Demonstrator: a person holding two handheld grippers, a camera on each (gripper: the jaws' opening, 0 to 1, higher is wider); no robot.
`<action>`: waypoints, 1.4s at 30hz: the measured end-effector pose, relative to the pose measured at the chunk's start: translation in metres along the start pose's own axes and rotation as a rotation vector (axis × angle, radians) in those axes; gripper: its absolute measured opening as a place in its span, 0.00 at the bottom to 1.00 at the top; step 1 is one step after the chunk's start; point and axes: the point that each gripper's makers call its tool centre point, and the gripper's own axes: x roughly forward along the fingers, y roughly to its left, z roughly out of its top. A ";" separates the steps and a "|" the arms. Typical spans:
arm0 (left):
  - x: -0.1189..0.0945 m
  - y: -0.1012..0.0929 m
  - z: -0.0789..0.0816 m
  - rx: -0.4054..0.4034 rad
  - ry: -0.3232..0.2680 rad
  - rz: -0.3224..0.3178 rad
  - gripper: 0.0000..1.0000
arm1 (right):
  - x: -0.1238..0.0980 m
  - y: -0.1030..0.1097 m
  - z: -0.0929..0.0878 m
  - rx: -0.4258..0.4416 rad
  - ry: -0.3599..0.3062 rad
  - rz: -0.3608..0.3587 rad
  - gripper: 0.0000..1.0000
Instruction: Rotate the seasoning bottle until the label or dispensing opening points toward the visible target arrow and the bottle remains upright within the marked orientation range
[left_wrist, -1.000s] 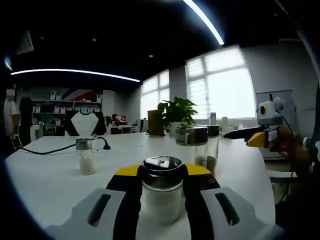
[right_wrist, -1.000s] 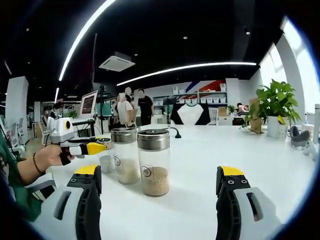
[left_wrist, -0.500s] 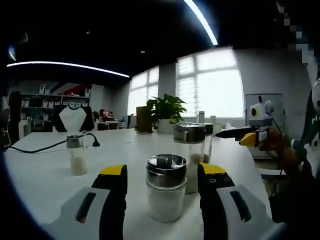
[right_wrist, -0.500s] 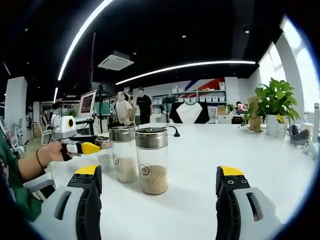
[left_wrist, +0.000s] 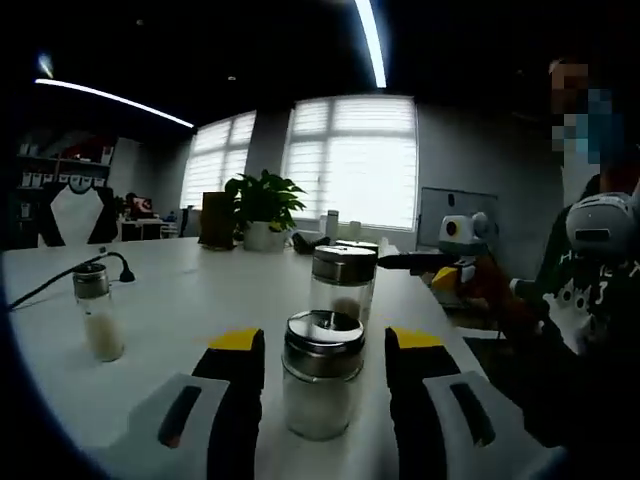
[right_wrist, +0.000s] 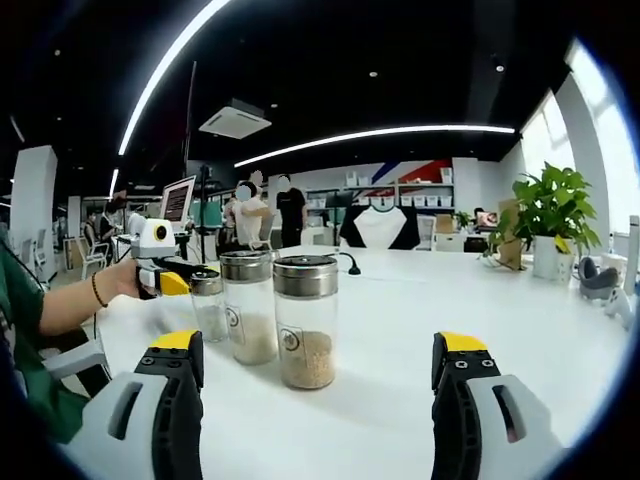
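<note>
we count four seasoning jars in the left gripper view. the short seasoning bottle with white powder stands upright on the table, between the parted jaws of the left hand-held gripper, untouched as far as we can tell. at its 12 o'clock stand two tall jars, one behind the other; at 10 o'clock, well apart, a small shaker. the right hand-held gripper is wide apart and empty, with a grain jar ahead. round labels on the jars are too small to read. the white table sits in an open office with a potted plant, bright windows and ceiling light strips.
</note>
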 end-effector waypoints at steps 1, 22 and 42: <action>0.001 0.002 0.001 -0.006 -0.001 0.005 0.51 | 0.000 0.000 0.000 0.000 0.000 0.001 0.97; 0.006 -0.012 0.005 0.012 -0.012 0.015 0.33 | 0.003 -0.008 -0.002 0.019 0.008 -0.015 0.97; 0.004 -0.018 0.002 0.037 0.021 0.185 0.33 | 0.003 0.000 -0.010 0.012 0.050 -0.001 0.97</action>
